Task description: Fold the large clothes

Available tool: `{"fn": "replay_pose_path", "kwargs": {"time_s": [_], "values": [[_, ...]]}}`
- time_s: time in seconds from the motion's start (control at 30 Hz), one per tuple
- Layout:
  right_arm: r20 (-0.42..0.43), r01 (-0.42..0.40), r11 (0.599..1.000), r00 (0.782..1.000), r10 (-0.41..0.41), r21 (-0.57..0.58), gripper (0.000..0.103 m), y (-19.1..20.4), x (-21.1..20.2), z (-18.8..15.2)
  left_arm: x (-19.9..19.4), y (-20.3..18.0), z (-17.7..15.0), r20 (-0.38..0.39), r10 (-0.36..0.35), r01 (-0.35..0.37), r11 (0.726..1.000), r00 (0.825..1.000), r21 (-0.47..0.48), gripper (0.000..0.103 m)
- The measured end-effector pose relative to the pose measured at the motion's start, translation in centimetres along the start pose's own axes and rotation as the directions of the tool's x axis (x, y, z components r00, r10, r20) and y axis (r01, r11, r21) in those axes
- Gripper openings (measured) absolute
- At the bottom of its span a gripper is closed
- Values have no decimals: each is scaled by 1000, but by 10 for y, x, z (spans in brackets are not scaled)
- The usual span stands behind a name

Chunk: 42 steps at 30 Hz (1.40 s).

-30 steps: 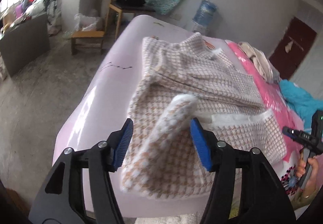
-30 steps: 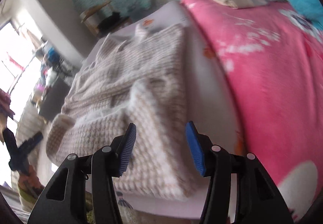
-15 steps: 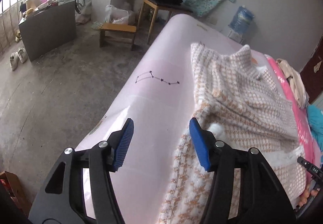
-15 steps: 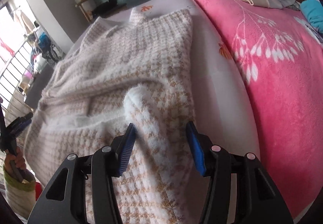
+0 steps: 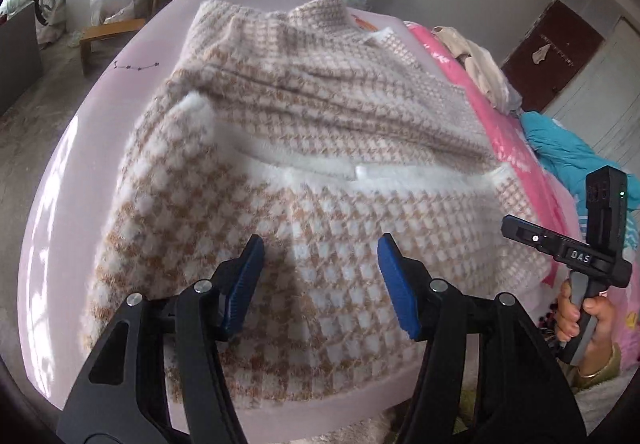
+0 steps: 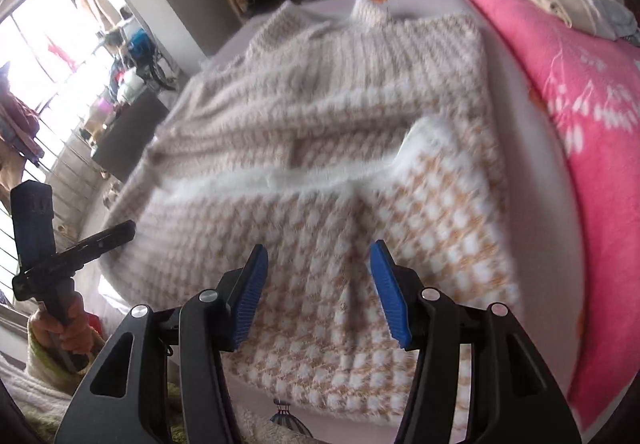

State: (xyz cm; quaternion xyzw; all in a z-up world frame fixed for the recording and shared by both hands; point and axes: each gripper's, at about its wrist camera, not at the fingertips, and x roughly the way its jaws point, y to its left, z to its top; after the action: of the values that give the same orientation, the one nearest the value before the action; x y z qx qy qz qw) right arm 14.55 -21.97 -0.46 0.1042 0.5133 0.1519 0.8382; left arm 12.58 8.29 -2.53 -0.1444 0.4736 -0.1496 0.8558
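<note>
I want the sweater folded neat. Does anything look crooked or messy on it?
Mostly tidy. The checked sweater has its bottom folded up, but one fluffy corner on the left sticks up in a hump instead of lying flat. Both tongs are open, holding nothing.

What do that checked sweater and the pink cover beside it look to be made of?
The sweater looks like a fuzzy, brushed knit, perhaps wool or acrylic: soft halo at its edges, matte tan-and-white checks. The pink cover appears to be plush fleece, with a white floral print and a slight sheen. Exact fibres cannot be told.
</note>
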Motion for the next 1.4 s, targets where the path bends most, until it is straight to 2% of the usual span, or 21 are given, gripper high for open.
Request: {"fn": "replay_pose_path", "kwargs": {"time_s": [0.1,0.13,0.17,0.2,0.23,0.3,0.4,0.47,0.57,0.63,0.7,0.8,0.83,0.9,0.97,1.03,1.1,1.2,1.4], "values": [[-25,15,1000,1000,-15,-4,42,0,12,-4,5,-4,-4,20,28,-28,1000,999,9,52],[-19,26,1000,999,-26,-15,34,1,11,-4,5,-6,-5,22,42,-42,999,999,12,49],[-20,27,999,999,-27,-18,16,1,10,-5,3,-5,-6,26,53,-54,998,998,20,39],[-21,28,1000,999,-28,-13,10,0,10,-5,3,-6,-7,28,61,-61,998,998,25,27],[-19,19,1000,1000,-19,-5,8,-2,10,-6,3,-7,-7,25,55,-56,998,998,26,22],[-9,20,1000,1000,-20,-4,6,-2,8,-6,3,-9,-8,31,73,-74,997,997,36,4],[42,22,1000,999,-22,-11,5,0,-7,-1,-8,-17,0,77,88,-94,993,993,73,3],[95,11,1000,995,-10,-9,4,4,-24,5,-20,-21,9,130,86,-99,991,988,90,3],[141,11,1000,990,-8,-23,4,7,-32,15,-24,-22,22,165,99,-118,987,981,106,3],[123,22,1000,992,-20,-20,4,4,-20,18,-12,-20,25,151,114,-131,985,982,112,3],[69,27,1000,997,-26,-11,4,-1,2,18,9,-15,24,102,136,-146,984,986,106,4],[2,10,1000,1000,-10,11,5,-8,20,14,16,-7,18,76,117,-124,988,990,88,9],[-2,-1,1000,1000,1,12,8,-9,17,14,11,-5,18,75,103,-109,991,992,80,11],[6,-4,1000,1000,4,7,15,-11,7,16,1,-1,19,90,102,-108,991,991,74,25],[56,0,1000,998,0,-6,41,-14,-11,19,-17,5,23,141,115,-125,990,983,66,34],[106,35,999,994,-33,-17,47,-18,-26,24,-29,12,29,185,158,-172,983,970,63,41],[127,100,995,987,-97,-20,48,-27,-30,29,-30,18,37,195,216,-232,971,957,65,49],[120,132,991,984,-131,2,48,-42,-26,36,-19,30,46,154,280,-292,954,948,66,49],[94,142,990,986,-141,-5,48,-53,-9,46,1,55,53,83,247,-248,969,965,2,48]]}}
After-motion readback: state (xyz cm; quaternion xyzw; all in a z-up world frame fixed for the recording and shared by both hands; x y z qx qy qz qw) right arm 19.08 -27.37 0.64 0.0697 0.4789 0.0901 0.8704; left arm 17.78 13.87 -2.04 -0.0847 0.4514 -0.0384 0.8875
